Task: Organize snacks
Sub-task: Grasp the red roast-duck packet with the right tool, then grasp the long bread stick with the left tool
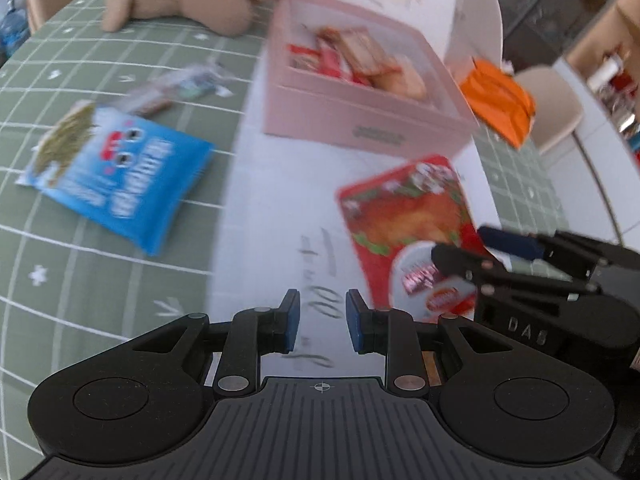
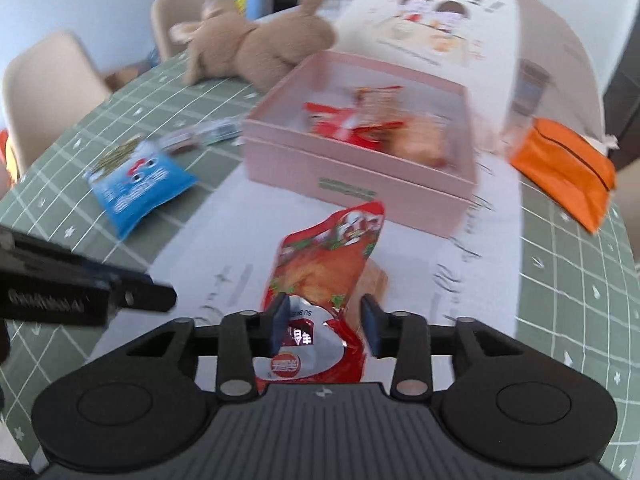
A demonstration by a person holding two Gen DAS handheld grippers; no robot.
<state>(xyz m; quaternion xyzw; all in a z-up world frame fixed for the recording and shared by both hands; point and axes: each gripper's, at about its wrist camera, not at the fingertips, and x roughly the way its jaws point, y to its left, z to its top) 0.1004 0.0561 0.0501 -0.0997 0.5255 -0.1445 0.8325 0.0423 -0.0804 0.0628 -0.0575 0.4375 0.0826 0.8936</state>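
Observation:
A red snack packet (image 2: pixel 324 276) sits between the fingers of my right gripper (image 2: pixel 325 326), lifted and crumpled above the white paper; the jaws are closed on its lower end. In the left wrist view the same packet (image 1: pixel 404 216) shows at the right with the right gripper (image 1: pixel 472 260) on it. My left gripper (image 1: pixel 322 322) is open and empty above the white paper. The pink box (image 2: pixel 360 184) holds several red and orange snacks and stands beyond the packet; it also shows in the left wrist view (image 1: pixel 360 120). A blue snack packet (image 1: pixel 120 176) lies on the green cloth to the left.
A clear-wrapped snack bar (image 1: pixel 172 88) lies behind the blue packet. A brown plush toy (image 2: pixel 256 44) lies at the far side. An orange pouch (image 2: pixel 564 164) lies right of the box. The box lid (image 2: pixel 436 20) stands behind it. Chairs surround the table.

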